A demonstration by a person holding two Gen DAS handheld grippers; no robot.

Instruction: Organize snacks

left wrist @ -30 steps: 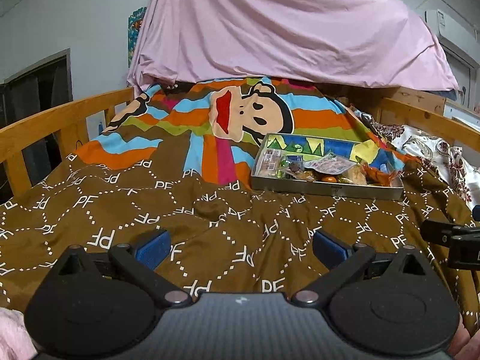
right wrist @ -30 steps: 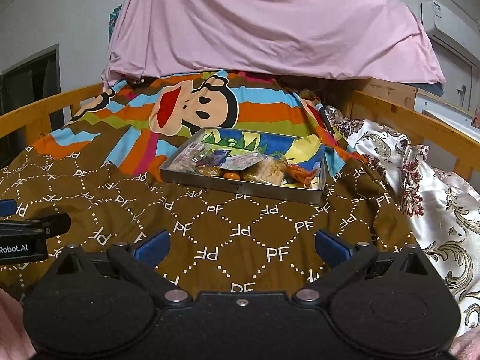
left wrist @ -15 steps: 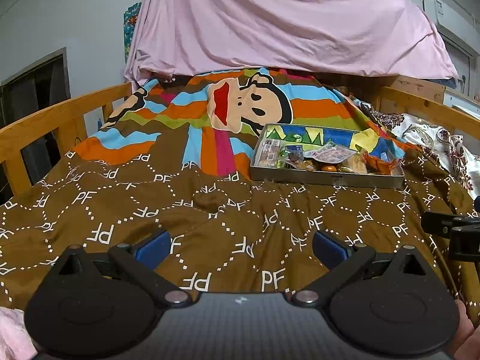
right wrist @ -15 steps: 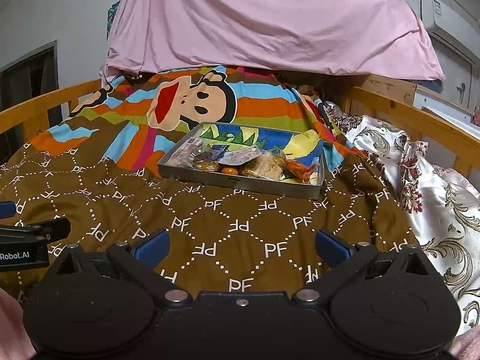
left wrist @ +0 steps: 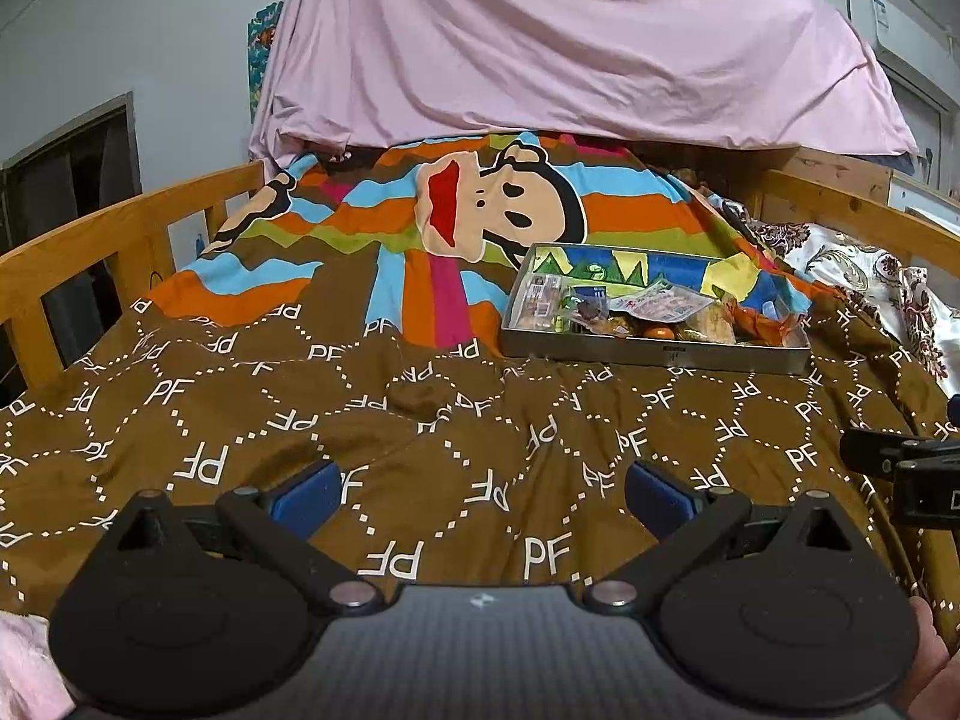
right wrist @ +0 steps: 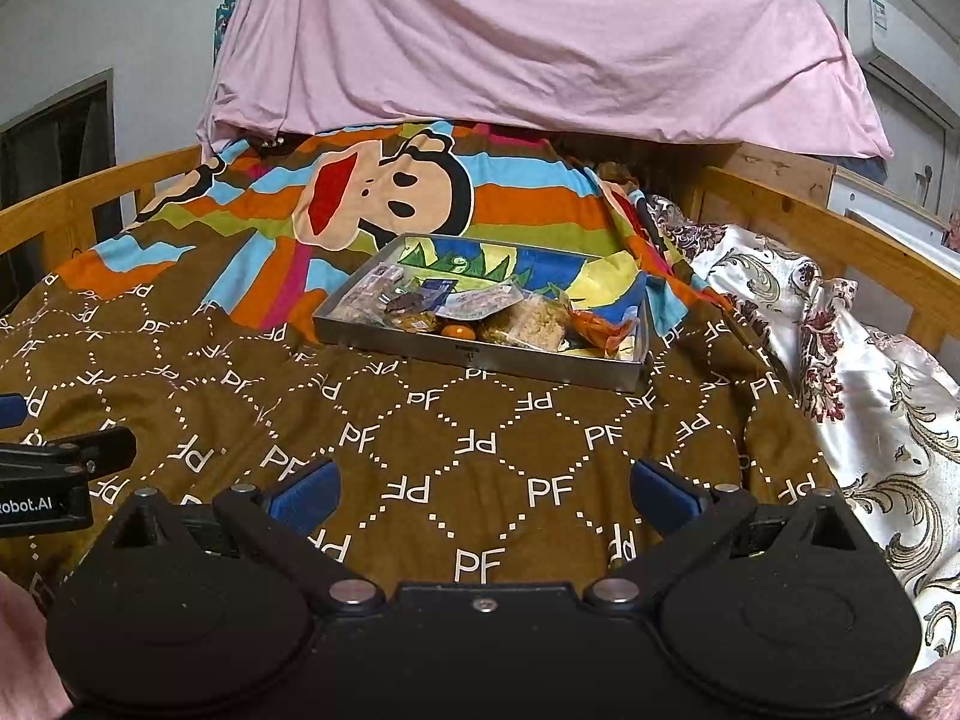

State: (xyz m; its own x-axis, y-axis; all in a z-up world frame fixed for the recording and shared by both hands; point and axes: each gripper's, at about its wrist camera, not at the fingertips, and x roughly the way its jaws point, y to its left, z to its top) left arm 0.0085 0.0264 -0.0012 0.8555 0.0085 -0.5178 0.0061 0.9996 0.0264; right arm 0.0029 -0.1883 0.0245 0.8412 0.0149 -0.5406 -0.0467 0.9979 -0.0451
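left gripper (left wrist: 480, 495) and right gripper (right wrist: 483, 489) – fingers spread, holding nothing – over brown blanket (right wrist: 420, 450) printed "pf"; metal tray (right wrist: 480, 354) of snacks (right wrist: 528, 318) ahead.

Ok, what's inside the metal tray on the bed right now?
The metal tray holds a heap of wrapped snacks along its near side, including a small orange one. Behind them its colourful printed bottom shows. Anything under the heap is covered.
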